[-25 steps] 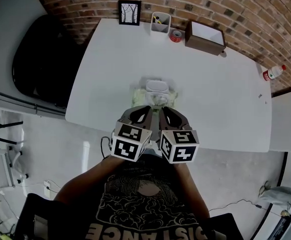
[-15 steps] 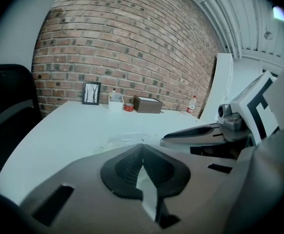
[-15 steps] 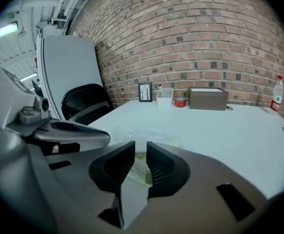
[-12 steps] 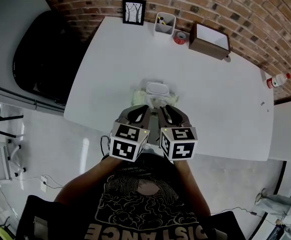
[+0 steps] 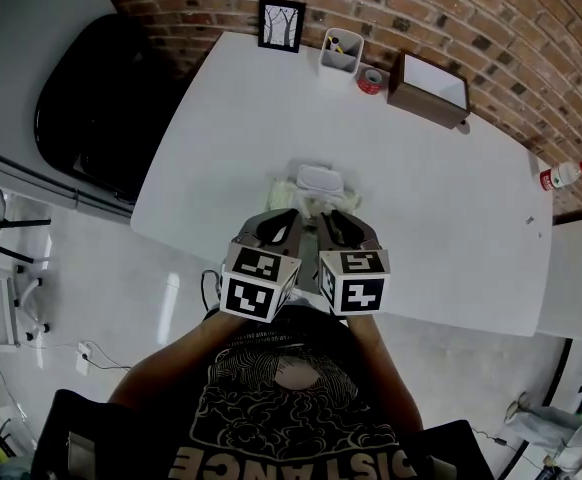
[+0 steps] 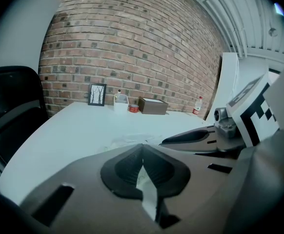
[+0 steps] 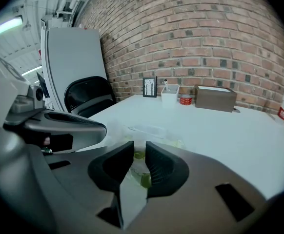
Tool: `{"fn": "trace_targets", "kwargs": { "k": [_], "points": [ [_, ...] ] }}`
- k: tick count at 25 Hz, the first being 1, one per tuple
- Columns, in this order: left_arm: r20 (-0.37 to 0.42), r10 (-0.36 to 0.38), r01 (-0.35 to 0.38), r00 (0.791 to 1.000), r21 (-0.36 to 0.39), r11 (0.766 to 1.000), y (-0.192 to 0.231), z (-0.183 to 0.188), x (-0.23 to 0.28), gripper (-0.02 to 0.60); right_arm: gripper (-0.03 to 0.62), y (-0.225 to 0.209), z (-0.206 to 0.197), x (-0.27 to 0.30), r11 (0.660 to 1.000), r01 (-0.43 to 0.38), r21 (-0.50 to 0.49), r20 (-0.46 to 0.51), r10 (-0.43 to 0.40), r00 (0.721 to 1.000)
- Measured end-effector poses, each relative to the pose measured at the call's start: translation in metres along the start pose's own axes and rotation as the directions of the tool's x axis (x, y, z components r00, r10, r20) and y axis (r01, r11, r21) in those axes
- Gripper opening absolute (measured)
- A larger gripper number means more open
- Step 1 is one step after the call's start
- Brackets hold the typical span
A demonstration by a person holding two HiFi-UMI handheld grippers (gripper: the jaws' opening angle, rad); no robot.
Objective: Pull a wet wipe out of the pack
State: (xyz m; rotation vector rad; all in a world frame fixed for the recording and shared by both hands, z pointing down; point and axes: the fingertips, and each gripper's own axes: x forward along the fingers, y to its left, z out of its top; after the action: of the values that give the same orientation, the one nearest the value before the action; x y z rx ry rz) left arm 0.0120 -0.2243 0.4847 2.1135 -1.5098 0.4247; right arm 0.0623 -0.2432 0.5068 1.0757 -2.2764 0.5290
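— What's my left doing?
— Your left gripper (image 6: 142,147) has its jaws pressed together at the tips. A crumpled white strip of wipe (image 6: 148,191) is pinched between them just below.

— And my right?
— Your right gripper (image 7: 139,151) has its jaws a narrow slit apart. The green of the pack (image 7: 154,129) shows through that slit, and I can't make out anything gripped in it.

— Where does the pack sit?
— It lies flat on the worktop (image 5: 431,208), just ahead of both sets of jaws and close to your edge. Its white lid (image 5: 316,177) faces up. In the head view a bit of white stands up at the pack's near end, between the two sets of tips. Your grippers are side by side, almost touching, with their marker cubes toward your chest.

— What's farther out?
— Along the far edge, by the brick wall (image 5: 491,18), a framed picture (image 5: 282,25), a white cup (image 5: 339,52), a red tape roll (image 5: 371,80) and a brown box (image 5: 429,90) stand in a row. A bottle (image 5: 561,175) with a red cap stands well apart from them at the right corner. A black chair (image 5: 91,108) stands off the worktop's left side.
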Motion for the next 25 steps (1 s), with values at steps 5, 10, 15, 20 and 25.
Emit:
{"fn": "trace_targets", "kwargs": {
  "k": [5, 10, 15, 20, 25],
  "points": [
    [0.001, 0.01, -0.01, 1.0, 0.008, 1.0, -0.0007, 0.0013, 0.001, 0.012, 0.074, -0.0014, -0.0009, 0.0022, 1.0, -0.012, -0.001, -0.007, 0.012, 1.0],
    [0.004, 0.017, -0.017, 1.0, 0.006, 1.0, 0.0013, 0.0019, 0.0011, 0.012, 0.04, -0.0023, -0.0007, 0.0047, 1.0, -0.014, 0.005, -0.009, 0.014, 1.0],
    [0.006, 0.017, -0.017, 1.0, 0.007, 1.0, 0.0027, 0.0028, 0.001, 0.012, 0.025, -0.0021, -0.0013, 0.0062, 1.0, -0.019, 0.014, -0.012, 0.019, 1.0],
    [0.008, 0.01, -0.01, 1.0, 0.014, 1.0, 0.0037, 0.0032, 0.0001, 0.012, 0.018, -0.0015, -0.001, 0.0068, 0.999, -0.017, 0.031, -0.006, 0.017, 1.0],
    [0.014, -0.003, 0.003, 1.0, 0.014, 1.0, 0.0047, 0.0055, -0.0015, 0.012, 0.015, -0.0017, 0.0019, 0.0035, 0.999, -0.004, 0.05, 0.008, 0.003, 1.0]
  ]
}}
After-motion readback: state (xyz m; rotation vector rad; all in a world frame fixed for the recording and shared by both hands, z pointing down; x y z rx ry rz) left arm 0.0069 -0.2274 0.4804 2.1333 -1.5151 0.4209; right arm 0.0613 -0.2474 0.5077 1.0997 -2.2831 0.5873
